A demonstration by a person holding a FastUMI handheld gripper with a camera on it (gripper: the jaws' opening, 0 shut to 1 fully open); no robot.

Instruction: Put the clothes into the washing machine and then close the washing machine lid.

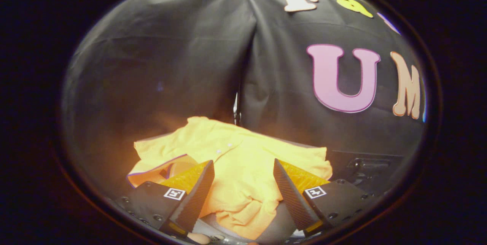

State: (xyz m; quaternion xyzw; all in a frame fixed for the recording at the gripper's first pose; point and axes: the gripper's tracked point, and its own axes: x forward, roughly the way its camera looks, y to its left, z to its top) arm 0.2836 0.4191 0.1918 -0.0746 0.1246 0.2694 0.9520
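An orange-yellow polo shirt (236,161) lies crumpled in a loose heap on a dark surface, its collar and small buttons turned up toward the booth's wall. My gripper (243,167) hovers over it with the fingers spread wide apart. The shirt fills the gap between the fingers and spreads out beyond them. Neither finger presses on the cloth. The left fingertip (207,167) is over the shirt's collar side, the right fingertip (279,165) over its right half. A fold of the shirt hangs down toward me between the fingers.
Black cloth walls rise close behind the shirt, meeting at a seam in the middle. To the right of the shirt sits a dark, flat piece of equipment (365,167) with a recessed part; what it is I cannot tell.
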